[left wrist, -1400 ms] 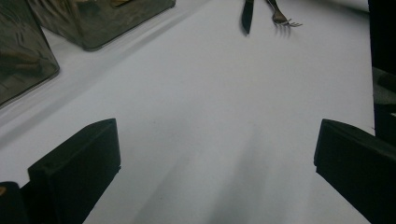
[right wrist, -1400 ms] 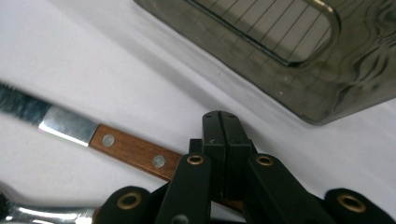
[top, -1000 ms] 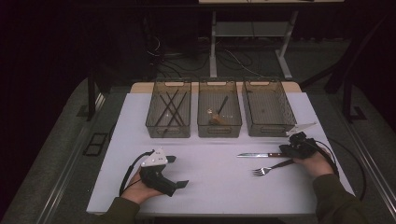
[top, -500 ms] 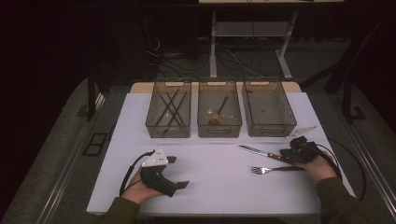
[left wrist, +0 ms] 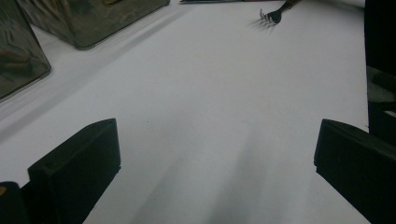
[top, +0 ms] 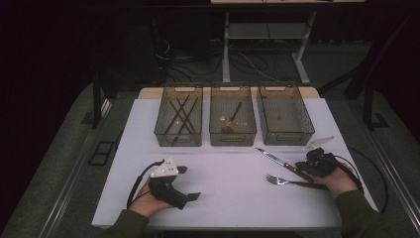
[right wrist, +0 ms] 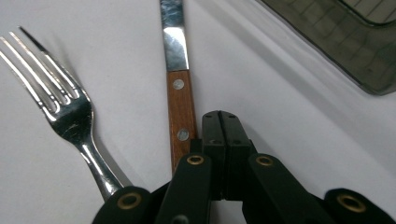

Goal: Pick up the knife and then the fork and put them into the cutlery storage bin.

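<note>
Just beside right tongs (right wrist: pixel 223 122): knife (right wrist: pixel 178 93).

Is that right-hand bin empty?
Seemingly empty: the high view shows only bare mesh floor inside the right bin; tiny items couldn't be told.

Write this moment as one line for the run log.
left gripper: open, empty, on table | right gripper: shut, empty, beside knife handle | fork: on table, left of knife | bins: three behind

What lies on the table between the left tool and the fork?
Nothing: the left gripper view shows bare white table from the open left tool to the fork.
</note>
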The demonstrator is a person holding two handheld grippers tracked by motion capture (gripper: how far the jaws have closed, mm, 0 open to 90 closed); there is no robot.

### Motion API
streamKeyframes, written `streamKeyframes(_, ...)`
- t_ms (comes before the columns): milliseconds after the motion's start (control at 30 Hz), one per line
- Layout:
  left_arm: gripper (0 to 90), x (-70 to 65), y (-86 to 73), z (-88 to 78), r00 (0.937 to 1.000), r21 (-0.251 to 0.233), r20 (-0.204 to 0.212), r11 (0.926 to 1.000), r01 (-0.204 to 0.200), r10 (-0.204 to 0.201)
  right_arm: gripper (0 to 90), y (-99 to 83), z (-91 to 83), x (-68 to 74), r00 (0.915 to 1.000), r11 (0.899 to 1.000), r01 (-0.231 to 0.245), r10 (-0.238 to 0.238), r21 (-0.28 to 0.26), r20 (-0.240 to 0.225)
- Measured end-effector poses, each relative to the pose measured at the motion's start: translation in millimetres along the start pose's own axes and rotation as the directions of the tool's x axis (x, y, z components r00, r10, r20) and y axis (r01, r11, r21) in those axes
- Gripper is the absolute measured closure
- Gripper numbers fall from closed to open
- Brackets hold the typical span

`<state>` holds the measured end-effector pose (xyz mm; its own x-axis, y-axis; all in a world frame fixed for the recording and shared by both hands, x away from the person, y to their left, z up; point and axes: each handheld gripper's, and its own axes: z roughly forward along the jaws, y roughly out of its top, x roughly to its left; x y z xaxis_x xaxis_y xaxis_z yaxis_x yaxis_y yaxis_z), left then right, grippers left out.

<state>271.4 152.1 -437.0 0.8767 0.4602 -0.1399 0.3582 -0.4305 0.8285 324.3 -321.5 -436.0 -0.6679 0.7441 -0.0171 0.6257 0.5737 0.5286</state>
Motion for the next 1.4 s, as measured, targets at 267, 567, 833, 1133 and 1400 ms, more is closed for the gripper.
streamKeyframes(267,0.0,-0.4,0.0,0.3,1.0000,-0.001,0.001,1.0000,0.001,-0.001,89.6,0.3,-0.3,1.7,0.9999,1.000,0.005,-0.005,0.009,-0.013)
streamKeyframes(567,0.0,0.0,0.0,0.1,1.0000,0.001,0.002,1.0000,0.000,0.000,73.1,0.0,-14.1,-5.3,0.9966,0.992,-0.074,0.070,-0.101,-0.044)
streamKeyframes(833,0.0,0.6,0.0,0.0,1.0000,0.003,0.003,1.0000,-0.002,0.002,57.3,3.1,-12.5,-2.0,0.9925,0.988,-0.073,0.059,-0.132,-0.107)
streamKeyframes(1133,0.0,0.3,-0.2,0.2,1.0000,0.003,0.004,1.0000,0.001,-0.001,62.9,8.2,-2.0,3.4,0.9914,0.995,-0.038,0.026,-0.089,-0.128)
streamKeyframes(1400,0.0,0.6,-0.2,0.1,1.0000,0.003,0.002,1.0000,0.000,0.000,74.3,11.9,10.1,8.9,0.9952,0.999,0.006,-0.009,-0.041,-0.098)
